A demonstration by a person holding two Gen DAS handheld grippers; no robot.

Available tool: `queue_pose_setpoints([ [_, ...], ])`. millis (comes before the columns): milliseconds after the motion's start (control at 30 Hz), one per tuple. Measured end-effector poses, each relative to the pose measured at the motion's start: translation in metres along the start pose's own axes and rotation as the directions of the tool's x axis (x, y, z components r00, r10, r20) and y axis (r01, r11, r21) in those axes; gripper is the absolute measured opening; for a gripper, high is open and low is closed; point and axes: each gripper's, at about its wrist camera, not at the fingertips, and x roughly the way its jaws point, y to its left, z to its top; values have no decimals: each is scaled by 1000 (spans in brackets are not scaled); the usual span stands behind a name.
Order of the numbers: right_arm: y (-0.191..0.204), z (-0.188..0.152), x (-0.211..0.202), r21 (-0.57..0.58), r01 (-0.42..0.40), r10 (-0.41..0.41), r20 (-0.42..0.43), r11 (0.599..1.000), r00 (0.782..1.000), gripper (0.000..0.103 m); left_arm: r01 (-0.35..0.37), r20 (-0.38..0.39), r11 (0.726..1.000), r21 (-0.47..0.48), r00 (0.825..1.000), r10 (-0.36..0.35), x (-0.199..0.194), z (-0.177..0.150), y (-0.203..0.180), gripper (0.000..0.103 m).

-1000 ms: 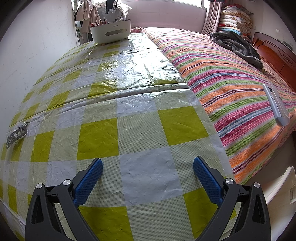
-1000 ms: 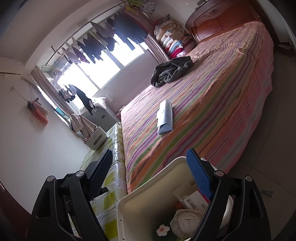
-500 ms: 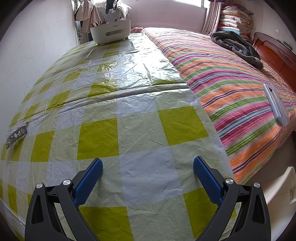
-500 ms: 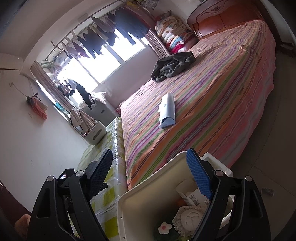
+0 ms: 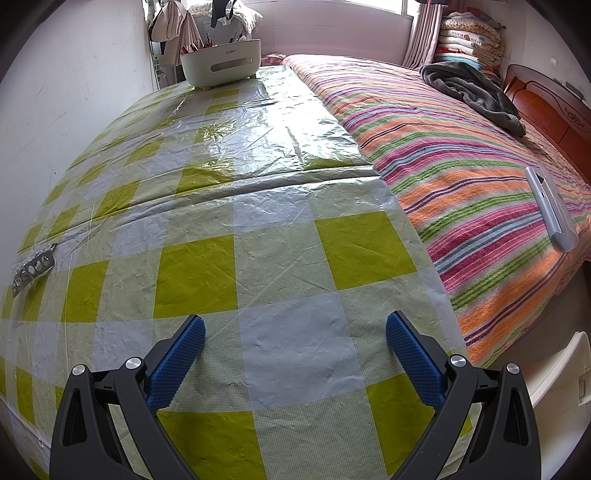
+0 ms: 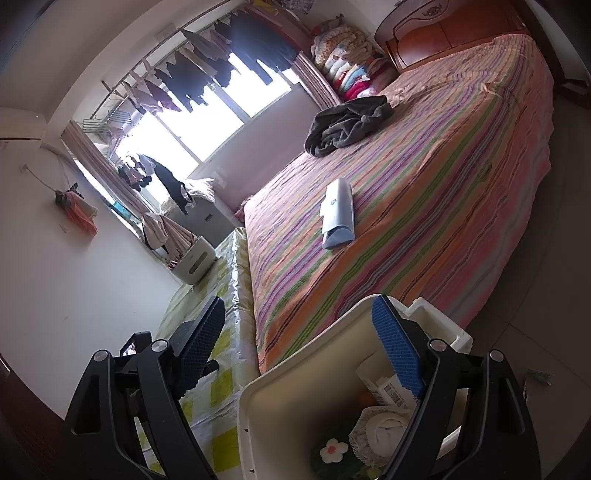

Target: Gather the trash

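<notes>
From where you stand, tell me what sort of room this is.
A lived-in bedroom, most likely in a home. A bed with a striped sheet and a wooden headboard fills it, folded quilts are stacked by the window, and laundry hangs on a rail above.

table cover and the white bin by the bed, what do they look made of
Table cover: looks like thin plastic sheet, glossy; it shows sharp creases and bright window glare over the green check print.
White bin: probably moulded hard plastic, smooth semi-matte cream; it has rounded corners, even thin walls and a rolled rim.
</notes>
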Motion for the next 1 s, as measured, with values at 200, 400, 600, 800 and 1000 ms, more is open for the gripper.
queue_pose_setpoints([
  [200, 4, -1, 2, -15, -6, 6, -7, 1000, 1000, 81, 0, 0, 1000, 0, 1000, 0, 0, 0, 0, 96],
  [400, 2, -2, 3, -9, -4, 4, -13, 1000, 1000, 81, -1, 0, 1000, 1, 1000, 1, 0, 0, -1, 96],
  [600, 5, -2, 4, -16, -7, 7, -17, 1000, 1000, 81, -3, 0, 1000, 2, 1000, 3, 0, 0, -2, 96],
  [800, 12, -5, 7, -30, -21, 20, -27, 999, 999, 81, -2, 0, 1000, 2, 1000, 2, 0, 0, -2, 96],
  [1000, 13, -5, 3, -35, -22, 21, -22, 999, 1000, 81, 25, -12, 1000, 17, 1000, -25, -4, -1, -2, 96],
])
